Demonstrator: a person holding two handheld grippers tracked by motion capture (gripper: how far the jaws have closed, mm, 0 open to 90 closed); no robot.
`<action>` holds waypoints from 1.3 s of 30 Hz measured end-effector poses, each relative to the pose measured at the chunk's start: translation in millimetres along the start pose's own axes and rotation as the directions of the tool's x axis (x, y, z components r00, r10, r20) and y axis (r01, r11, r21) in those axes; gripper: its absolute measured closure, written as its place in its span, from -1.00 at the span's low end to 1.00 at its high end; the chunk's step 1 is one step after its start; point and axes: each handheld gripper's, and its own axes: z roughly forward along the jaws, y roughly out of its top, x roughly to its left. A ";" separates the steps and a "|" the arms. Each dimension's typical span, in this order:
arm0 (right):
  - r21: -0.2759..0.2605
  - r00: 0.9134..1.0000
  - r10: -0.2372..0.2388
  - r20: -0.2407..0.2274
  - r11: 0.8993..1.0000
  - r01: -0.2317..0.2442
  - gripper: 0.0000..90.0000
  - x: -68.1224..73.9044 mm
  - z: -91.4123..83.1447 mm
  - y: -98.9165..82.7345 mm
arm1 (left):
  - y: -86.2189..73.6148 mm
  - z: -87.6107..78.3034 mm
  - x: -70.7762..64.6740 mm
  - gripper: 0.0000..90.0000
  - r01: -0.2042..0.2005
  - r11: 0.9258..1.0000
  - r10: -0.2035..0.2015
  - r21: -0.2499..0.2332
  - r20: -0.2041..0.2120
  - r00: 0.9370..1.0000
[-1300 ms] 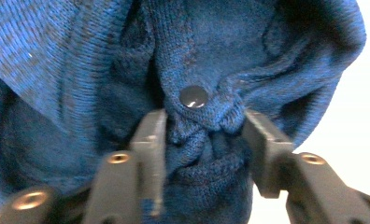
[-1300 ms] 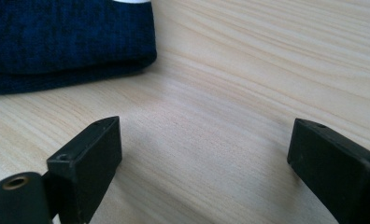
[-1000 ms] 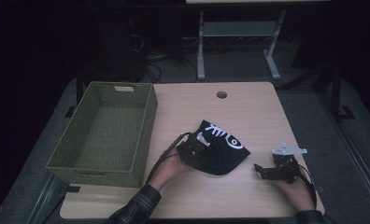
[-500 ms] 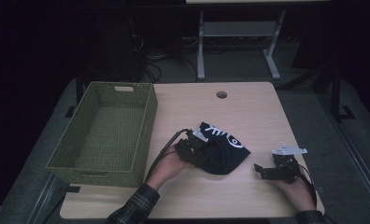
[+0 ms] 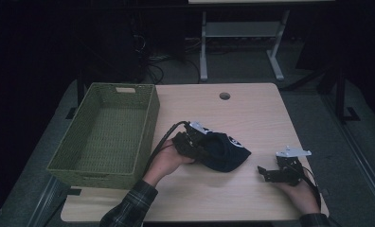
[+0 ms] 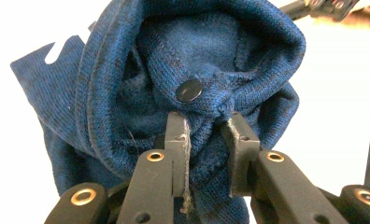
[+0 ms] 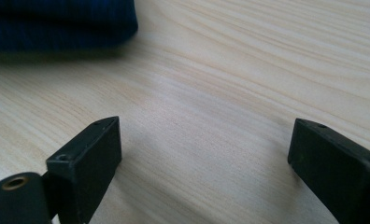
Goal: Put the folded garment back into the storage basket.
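on the light wooden table [image 5: 252, 118] there is one dark blue knitted garment [image 5: 226, 152], one woven green basket [image 5: 107, 135] and two hand-held grippers. the table top is pale, with fine straight grain and a single round hole [image 5: 224, 96] near its far edge. the basket is rectangular, of tight wicker-like weave, with a cut handle slot in its far wall; it stands at the table's left side and nothing lies in it.

the garment lies bunched near the middle of the table, just right of the basket. it is soft ribbed knit with a thick rolled hem, one small round black button [image 6: 189, 90] and white markings on its upper side. the left gripper [image 5: 195, 142] has its two black jaws closed to a narrow gap on a pinched fold of this knit just below the button; a frayed thread hangs off one jaw.

the right gripper [image 5: 271, 174] rests low over bare wood near the table's right front corner, apart from the garment, its blocky jaws spread wide with nothing between them. a sleeve [image 5: 129, 208] of plaid cloth covers the left forearm.
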 end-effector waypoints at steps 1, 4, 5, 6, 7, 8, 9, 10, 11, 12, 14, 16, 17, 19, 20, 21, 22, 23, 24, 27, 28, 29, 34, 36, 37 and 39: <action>0.000 1.000 0.000 0.000 1.000 0.000 -0.79 0.0 0.0 0.0 | 0.0 0.0 0.0 0.64 0.000 1.000 0.000 0.000 0.000 1.000; 0.000 1.000 0.001 0.000 1.000 -0.001 -0.79 0.1 0.0 0.0 | 5.5 -11.0 0.5 0.64 -0.003 1.000 0.003 -0.009 0.004 1.000; 0.000 1.000 0.001 0.000 1.000 -0.001 -0.79 0.0 0.0 0.0 | 6.5 -13.2 0.5 0.64 0.001 1.000 -0.001 -0.010 0.007 1.000; 0.000 1.000 0.001 0.000 1.000 -0.001 -0.79 0.0 0.0 0.0 | 7.7 -15.9 0.7 0.64 0.000 1.000 0.000 -0.010 0.010 1.000; 0.000 1.000 0.001 0.000 1.000 -0.001 -0.79 0.1 0.0 0.0 | 8.5 -18.1 1.2 0.64 -0.006 1.000 0.006 -0.008 0.011 1.000; 0.000 1.000 0.001 0.000 1.000 -0.001 -0.79 0.0 0.0 0.0 | 10.0 -22.2 1.2 0.64 -0.003 1.000 0.003 -0.011 0.011 1.000; 0.000 1.000 0.001 0.000 1.000 -0.001 -0.79 0.1 0.0 0.0 | 11.3 -25.7 1.4 0.64 -0.005 1.000 0.005 -0.010 0.008 1.000; 0.000 1.000 0.001 0.000 1.000 -0.001 -0.79 0.0 0.0 0.0 | 11.9 -27.8 1.7 0.64 -0.005 1.000 0.005 -0.013 0.007 1.000; 0.000 1.000 0.001 0.000 1.000 -0.001 -0.79 0.1 0.0 0.0 | 12.6 -30.1 2.0 0.64 -0.006 1.000 0.006 -0.013 0.006 1.000; 0.000 1.000 0.001 0.000 1.000 -0.001 -0.79 0.1 0.0 0.0 | 14.0 -34.5 2.5 0.64 -0.002 1.000 0.002 -0.019 0.007 1.000; 0.000 1.000 0.001 0.000 1.000 -0.001 -0.79 0.1 0.0 0.0 | 16.4 -41.5 3.9 0.64 -0.005 1.000 0.005 -0.024 0.005 1.000; 0.000 1.000 0.001 0.000 1.000 -0.001 -0.79 0.1 0.0 0.0 | 17.6 -45.9 4.7 0.64 -0.006 0.999 0.006 -0.033 0.003 1.000; 0.000 1.000 0.001 0.000 1.000 -0.001 -0.79 0.1 0.0 0.0 | 18.9 -49.8 5.3 0.64 -0.006 0.999 0.006 -0.036 0.000 1.000; 0.000 1.000 0.001 0.000 1.000 -0.001 -0.79 0.1 0.0 0.0 | 21.6 -58.7 6.9 0.64 -0.007 0.999 0.007 -0.041 -0.009 1.000; 0.000 1.000 0.002 0.000 1.000 -0.002 -0.79 0.1 0.0 0.0 | 23.8 -66.5 8.6 0.64 -0.015 0.999 0.015 -0.038 -0.019 1.000; 0.000 1.000 0.002 0.000 1.000 -0.002 -0.79 0.1 0.0 0.0 | 23.8 -66.5 8.6 0.64 -0.015 0.999 0.015 -0.038 -0.019 1.000; 0.000 1.000 0.002 0.000 1.000 -0.002 -0.79 0.1 0.0 0.0 | 25.9 -75.8 10.7 0.64 -0.024 0.999 0.023 -0.039 -0.030 0.999; 0.000 1.000 0.002 0.000 1.000 -0.002 -0.79 0.1 0.0 0.0 | 25.9 -75.8 10.7 0.64 -0.024 0.999 0.023 -0.039 -0.030 0.999; 0.000 1.000 0.002 0.000 1.000 -0.002 -0.79 0.1 0.0 0.0 | 27.5 -84.1 12.4 0.64 -0.025 0.999 0.023 -0.045 -0.039 0.999; 0.000 1.000 0.001 0.000 1.000 -0.001 -0.79 0.1 0.0 0.0 | 28.9 -94.5 14.8 0.64 -0.019 0.998 0.016 -0.059 -0.048 0.999; 0.000 1.000 0.001 0.000 1.000 -0.001 -0.79 0.1 0.0 0.0 | 29.5 -103.8 17.6 0.64 -0.019 0.998 0.015 -0.066 -0.056 0.998; 0.000 1.000 0.001 0.000 1.000 -0.001 -0.79 0.1 0.0 0.0 | 29.5 -103.8 17.6 0.64 -0.019 0.998 0.015 -0.066 -0.056 0.998; -0.001 1.000 0.004 -0.001 1.000 -0.004 -0.79 0.2 0.0 0.1 | 28.9 -128.1 24.6 0.64 -0.008 0.996 0.000 -0.093 -0.089 0.996; -0.001 1.000 0.004 -0.001 1.000 -0.004 -0.79 0.2 0.0 0.1 | 28.2 -133.2 26.2 0.64 -0.005 0.995 -0.005 -0.097 -0.097 0.995; -0.001 1.000 0.004 -0.001 1.000 -0.004 -0.79 0.2 0.0 0.1 | 27.2 -137.7 27.3 0.64 0.002 0.995 -0.012 -0.103 -0.106 0.994; -0.001 1.000 0.004 -0.001 1.000 -0.004 -0.79 0.2 0.0 0.1 | 25.9 -142.8 29.1 0.64 0.005 0.994 -0.018 -0.109 -0.116 0.993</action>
